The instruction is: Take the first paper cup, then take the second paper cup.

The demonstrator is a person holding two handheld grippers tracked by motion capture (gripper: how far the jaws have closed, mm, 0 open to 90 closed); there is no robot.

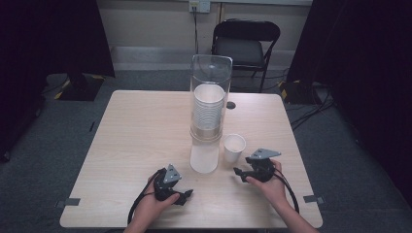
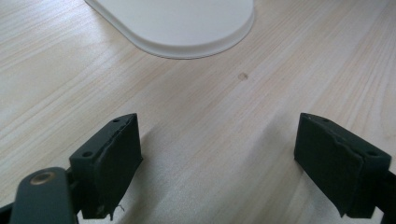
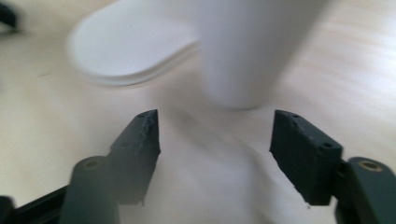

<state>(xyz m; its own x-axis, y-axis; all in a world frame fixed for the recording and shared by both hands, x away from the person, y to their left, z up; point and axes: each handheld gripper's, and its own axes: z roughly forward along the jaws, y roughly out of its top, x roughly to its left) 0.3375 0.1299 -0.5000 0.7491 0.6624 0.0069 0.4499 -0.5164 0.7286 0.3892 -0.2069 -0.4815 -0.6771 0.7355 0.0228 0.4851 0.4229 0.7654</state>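
A single white paper cup (image 1: 234, 147) stands upright at centre right of the high view, just right of the clear cup dispenser (image 1: 210, 97) and its white base (image 1: 204, 158) on the wooden table (image 1: 136, 136); the right gripper (image 1: 238, 171) sits just below the cup, its jaws parted with nothing between them; in the right gripper view the blurred cup (image 3: 252, 51) stands beyond the tips, untouched; the left gripper (image 1: 187, 194) rests at lower centre, jaws spread wide over bare wood, holding nothing; the base edge (image 2: 177, 28) lies at the top of the left gripper view.
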